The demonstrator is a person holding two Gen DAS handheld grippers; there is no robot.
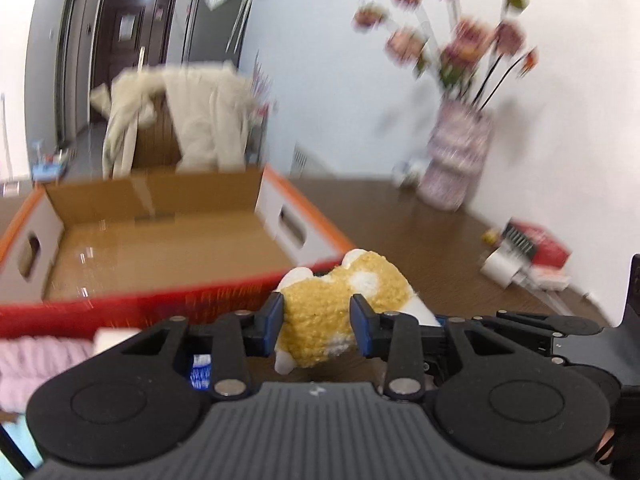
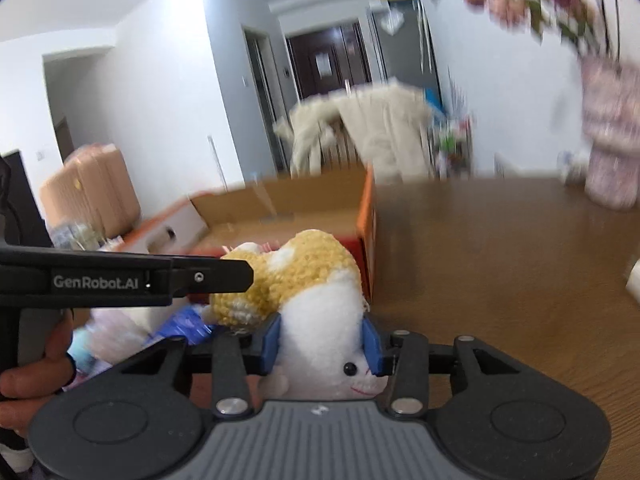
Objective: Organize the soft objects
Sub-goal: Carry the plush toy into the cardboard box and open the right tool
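A yellow and white plush toy (image 1: 328, 312) is held between both grippers above the wooden table. My left gripper (image 1: 318, 322) is shut on its yellow body. My right gripper (image 2: 322, 340) is shut on its white head end (image 2: 320, 336), where a black eye and red mouth show. An open cardboard box (image 1: 160, 240) with red and orange sides lies just beyond the toy; in the right wrist view the box (image 2: 288, 208) is ahead on the left. The left gripper's body (image 2: 120, 278) crosses the right wrist view at left.
A pink soft item (image 1: 40, 356) and a blue packet (image 1: 200, 370) lie near the box's front. A vase of flowers (image 1: 456, 156) stands at the table's back. Clutter (image 1: 524, 256) sits by the wall at right. A chair draped in beige cloth (image 1: 192, 120) is behind.
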